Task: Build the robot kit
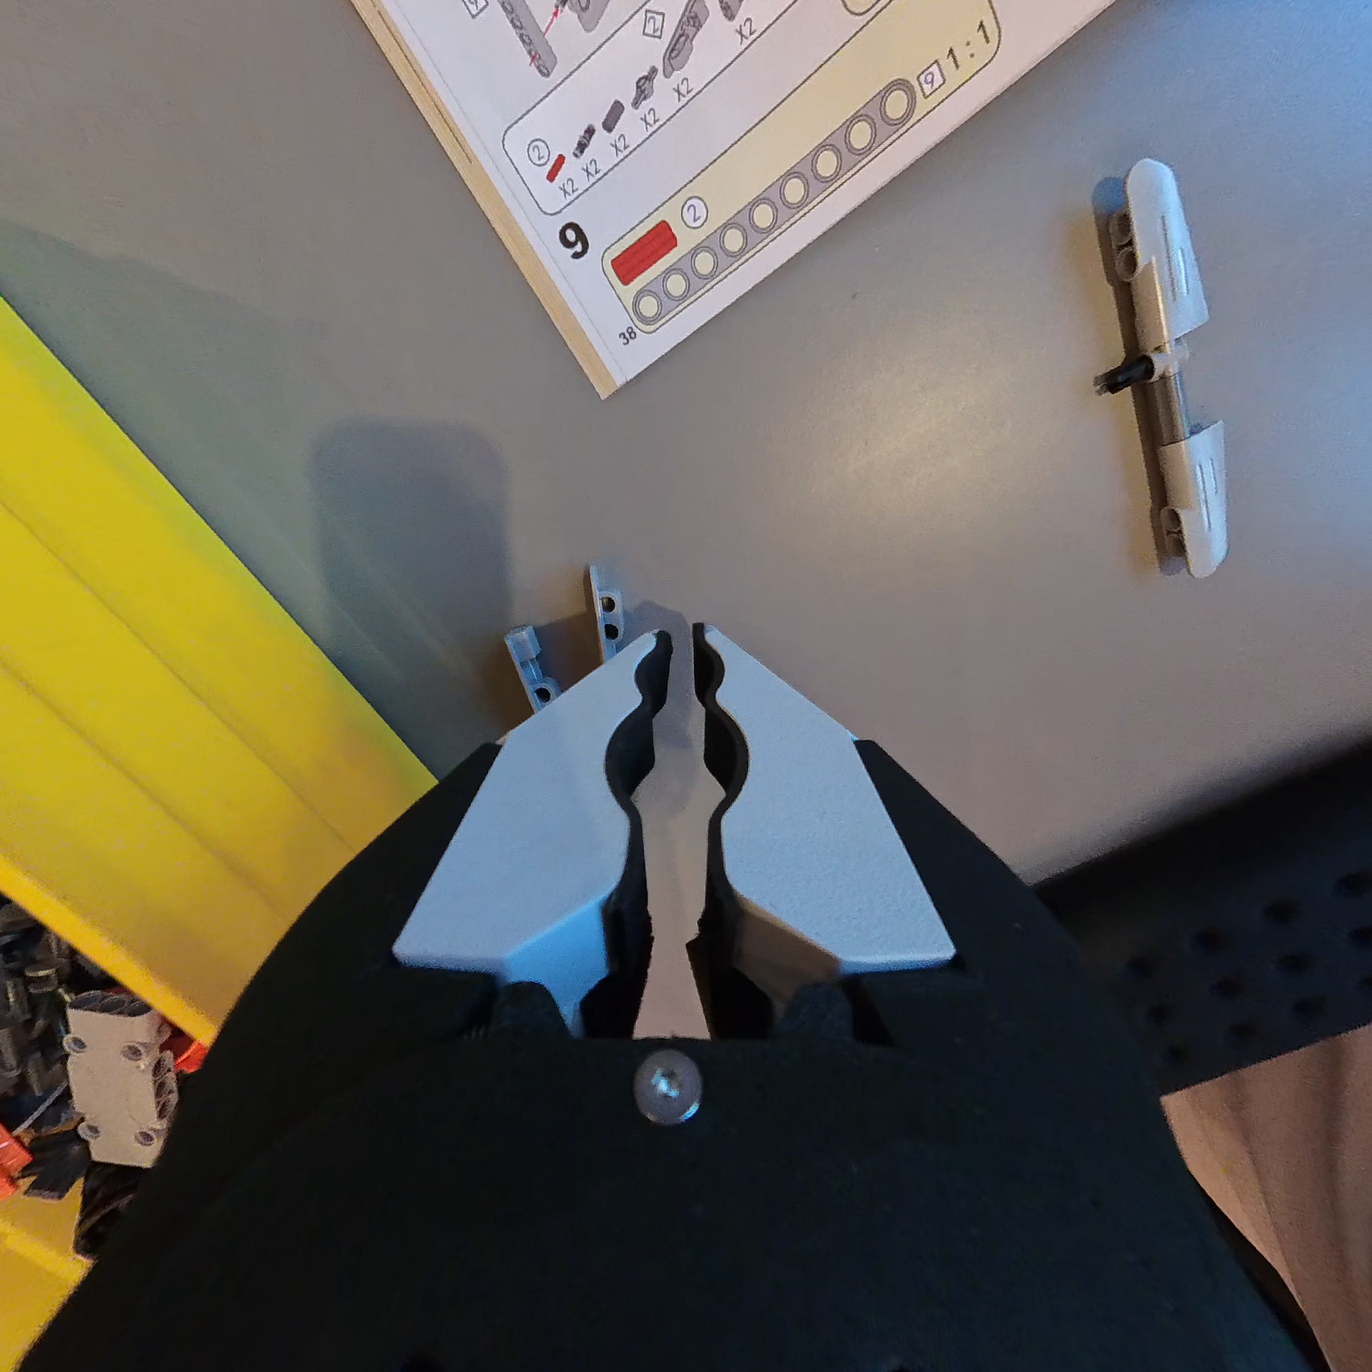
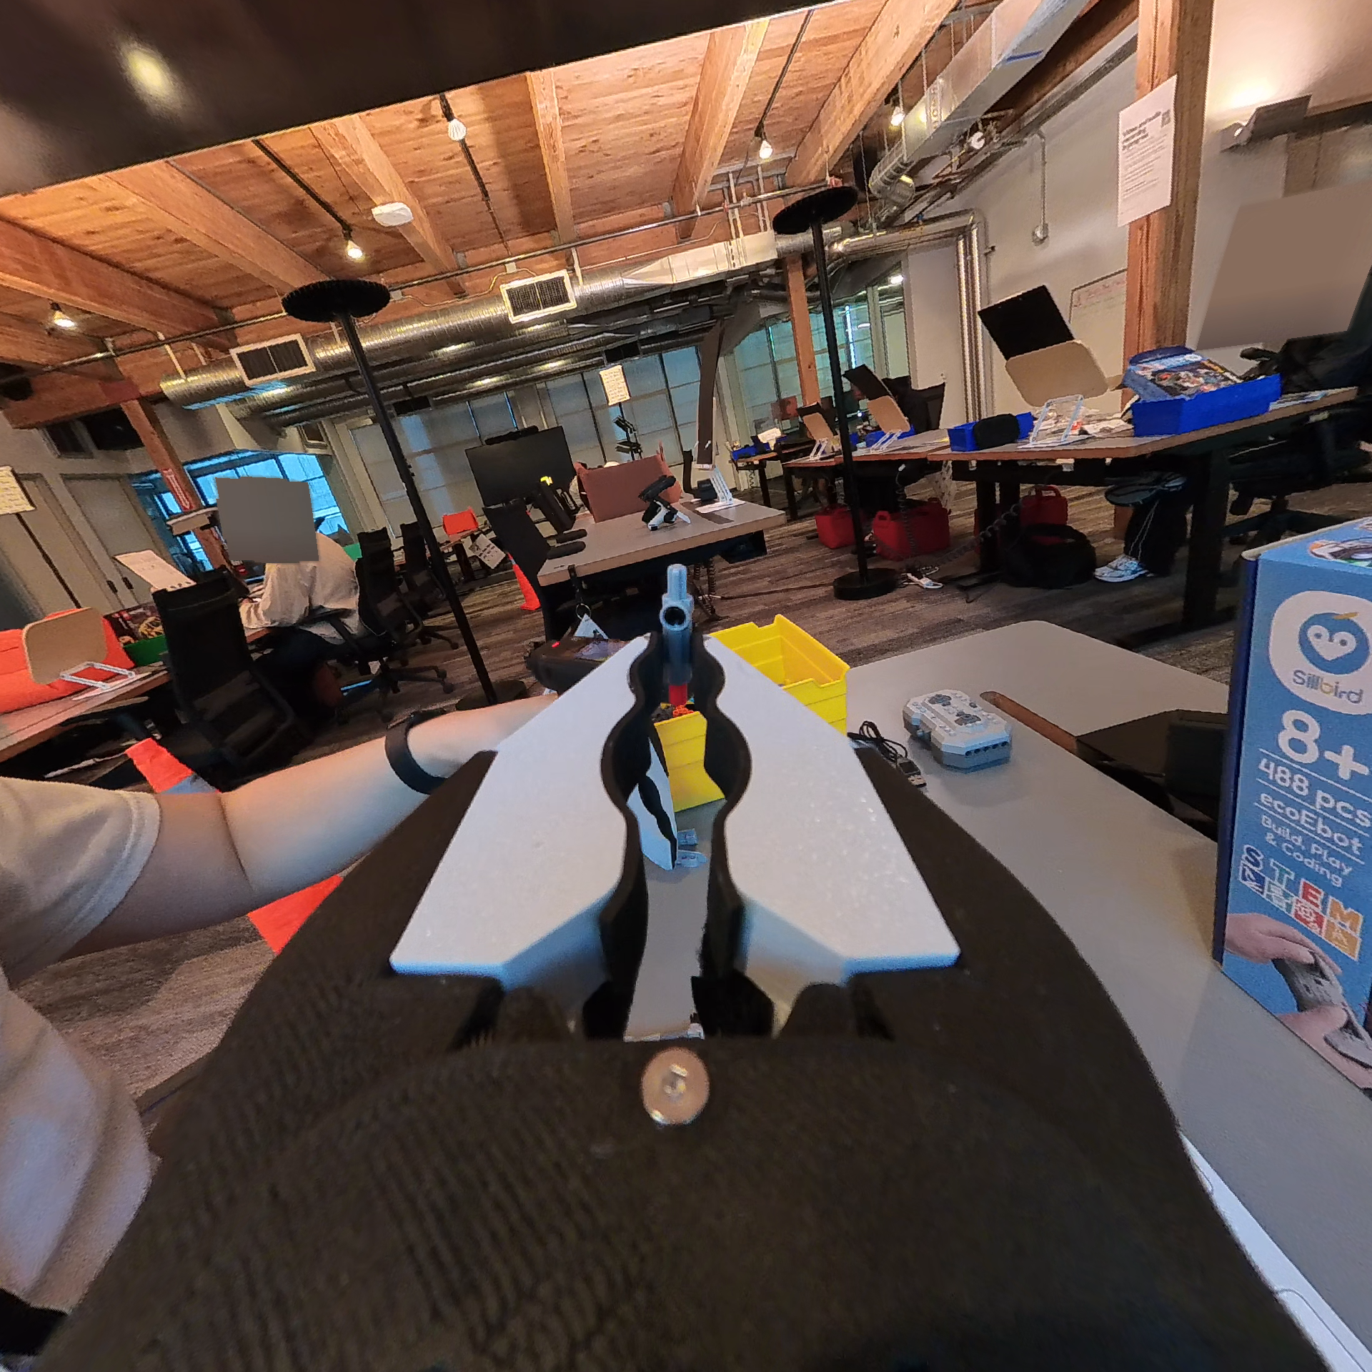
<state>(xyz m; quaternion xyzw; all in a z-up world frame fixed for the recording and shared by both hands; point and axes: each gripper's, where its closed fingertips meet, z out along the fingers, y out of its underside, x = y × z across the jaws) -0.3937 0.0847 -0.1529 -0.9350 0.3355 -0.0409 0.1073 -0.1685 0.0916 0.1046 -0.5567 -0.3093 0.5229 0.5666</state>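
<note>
Nearly closed left tongs (image 1: 681,640) just beside grey beams (image 1: 607,610).

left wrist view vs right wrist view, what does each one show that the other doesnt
Only the left wrist view shows the left gripper almost closed over a grey beam piece on the grey table, an open instruction booklet and a white and grey assembly lying apart to the right.

Only the right wrist view shows the right gripper shut on a small grey connector with a red pin, a grey battery box, a blue product box and the office beyond.

Both show the table and a yellow bin.
</note>
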